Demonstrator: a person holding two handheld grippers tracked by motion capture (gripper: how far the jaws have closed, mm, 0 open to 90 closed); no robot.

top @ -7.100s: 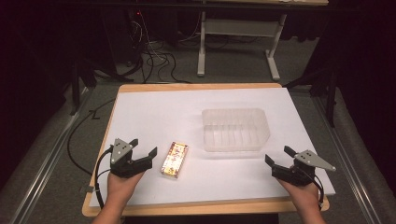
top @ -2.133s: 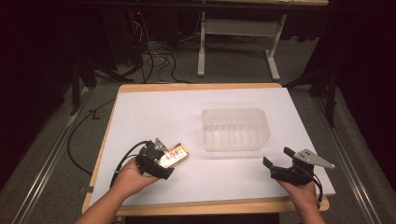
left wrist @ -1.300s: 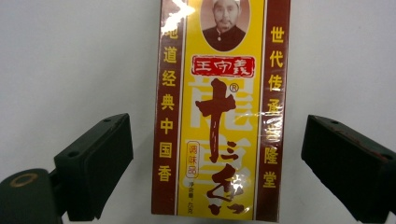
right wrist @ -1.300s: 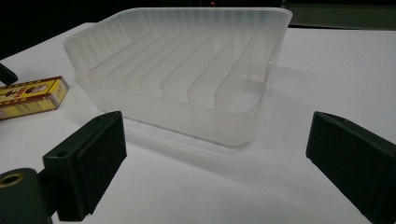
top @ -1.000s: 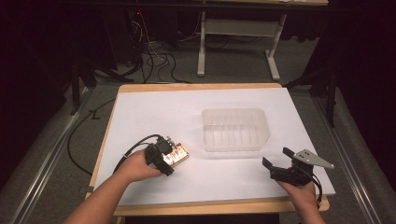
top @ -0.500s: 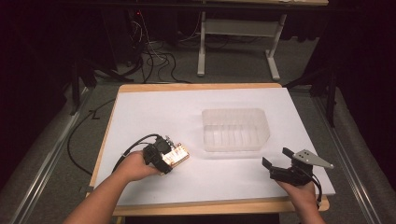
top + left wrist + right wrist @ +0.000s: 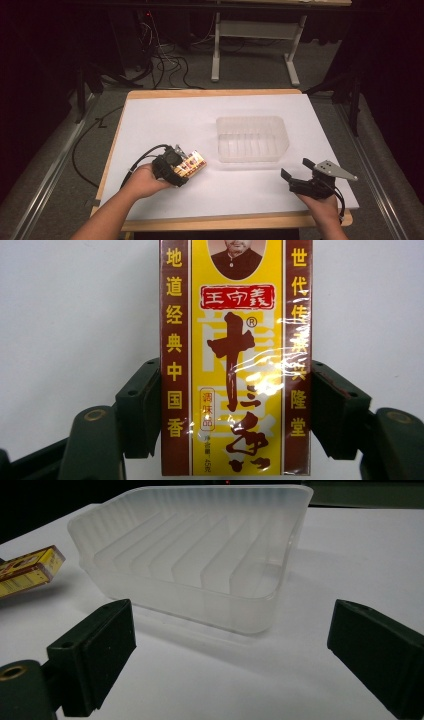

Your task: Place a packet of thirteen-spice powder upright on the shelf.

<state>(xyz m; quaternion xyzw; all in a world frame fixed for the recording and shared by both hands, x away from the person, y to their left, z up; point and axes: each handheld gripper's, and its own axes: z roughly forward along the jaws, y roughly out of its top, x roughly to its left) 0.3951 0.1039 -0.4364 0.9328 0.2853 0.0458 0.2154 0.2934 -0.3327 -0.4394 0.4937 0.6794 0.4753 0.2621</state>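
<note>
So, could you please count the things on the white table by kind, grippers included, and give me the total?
Yellow and brown seasoning box: 1
Clear plastic container: 1
Grippers: 2, the left gripper closed on the box, the right gripper open and holding nothing
Total: 4

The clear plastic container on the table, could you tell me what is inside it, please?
The clear plastic container holds nothing loose; through its walls show moulded ribs along the bottom. The yellow box is outside it, between the left gripper's jaws.
</note>
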